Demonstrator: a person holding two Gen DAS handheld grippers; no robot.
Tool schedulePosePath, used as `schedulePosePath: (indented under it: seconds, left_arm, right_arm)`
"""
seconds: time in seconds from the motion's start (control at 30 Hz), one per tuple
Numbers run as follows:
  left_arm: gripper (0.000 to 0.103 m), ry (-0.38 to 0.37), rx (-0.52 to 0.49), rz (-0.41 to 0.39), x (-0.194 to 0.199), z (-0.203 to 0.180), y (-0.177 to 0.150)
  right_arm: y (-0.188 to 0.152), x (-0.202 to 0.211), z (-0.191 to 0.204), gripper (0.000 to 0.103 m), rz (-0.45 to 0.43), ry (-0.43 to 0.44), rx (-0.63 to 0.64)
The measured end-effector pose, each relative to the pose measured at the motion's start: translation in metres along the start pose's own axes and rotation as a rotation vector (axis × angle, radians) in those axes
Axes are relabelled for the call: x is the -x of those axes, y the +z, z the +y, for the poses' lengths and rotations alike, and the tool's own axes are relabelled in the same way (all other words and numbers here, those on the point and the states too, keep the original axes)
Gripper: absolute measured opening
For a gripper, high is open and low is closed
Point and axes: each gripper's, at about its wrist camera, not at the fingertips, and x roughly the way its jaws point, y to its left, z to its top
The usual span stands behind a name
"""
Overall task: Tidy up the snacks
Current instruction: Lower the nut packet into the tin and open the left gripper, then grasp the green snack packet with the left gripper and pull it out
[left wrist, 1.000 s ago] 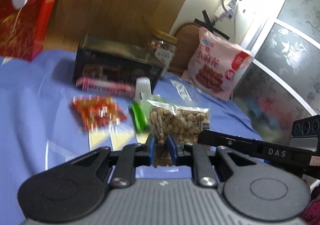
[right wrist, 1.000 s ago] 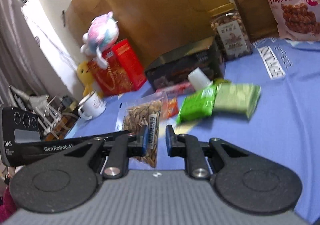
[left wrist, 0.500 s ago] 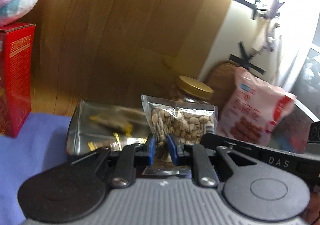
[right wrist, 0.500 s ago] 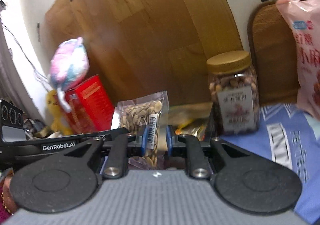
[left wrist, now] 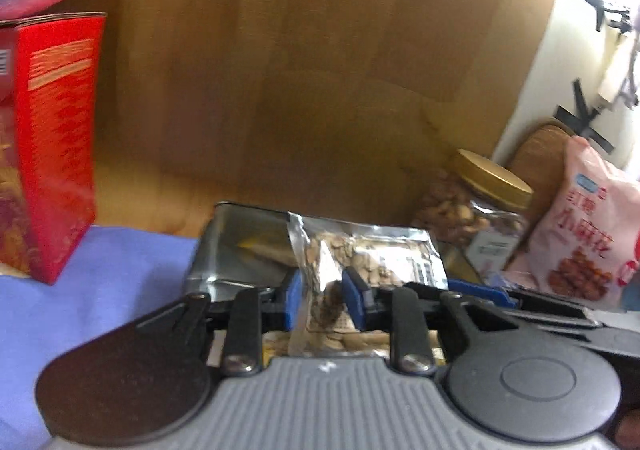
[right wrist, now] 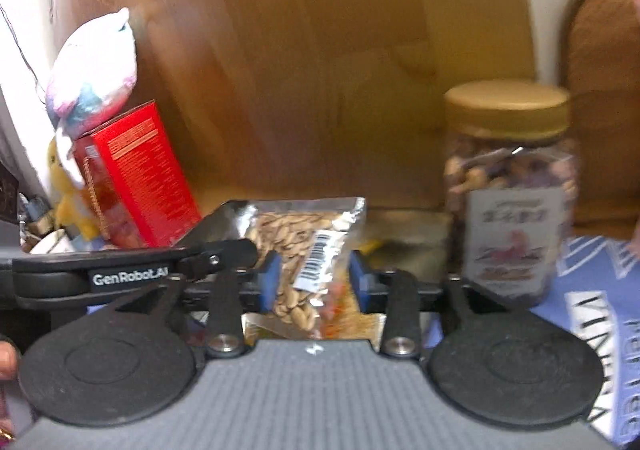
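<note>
The right gripper (right wrist: 314,282) has just been opening; its jaws stand clear of the almond packet (right wrist: 308,250) between them. The left gripper (left wrist: 320,296) has just been opening too, with the pistachio packet (left wrist: 360,262) between narrow jaws — whether the pads press it, blur hides. Both packets hang just over the open tin (left wrist: 224,250) ahead. The risk: a packet, freed unevenly, tips across the rim and slides onto the blue cloth (left wrist: 100,290) — or knocks the nut jar (right wrist: 510,189) to the right.

Right gripper (right wrist: 313,282) just opening; nut bag (right wrist: 308,250) between fingers (right wrist: 267,282).
</note>
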Motion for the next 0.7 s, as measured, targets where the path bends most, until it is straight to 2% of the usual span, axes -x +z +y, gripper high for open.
schedulePosePath:
  seconds: [0.1, 0.23, 0.33, 0.43, 0.53, 0.7]
  left_arm:
    - [0.025, 0.034, 0.003, -0.030, 0.010, 0.006, -0.001]
    - [0.026, 0.051, 0.006, -0.073, 0.031, 0.007, -0.002]
    - [0.026, -0.002, 0.017, -0.069, 0.053, 0.004, -0.012]
    - [0.026, -0.063, 0.000, -0.033, 0.071, -0.004, -0.036]
    - [0.026, -0.125, -0.009, 0.029, 0.076, -0.017, -0.064]
    - [0.026, -0.158, 0.019, 0.139, 0.064, -0.029, -0.099]
  right_arm:
    - [0.001, 0.005, 0.000, 0.043, -0.019, -0.001, -0.016]
    - [-0.001, 0.030, -0.005, 0.043, -0.065, -0.001, -0.065]
    - [-0.011, 0.062, -0.013, 0.043, -0.106, -0.009, -0.103]
    - [-0.035, 0.096, -0.027, 0.043, -0.117, -0.030, -0.157]
    - [-0.067, 0.119, -0.041, 0.044, -0.083, -0.043, -0.233]
    - [-0.104, 0.130, -0.031, 0.043, -0.035, -0.023, -0.276]
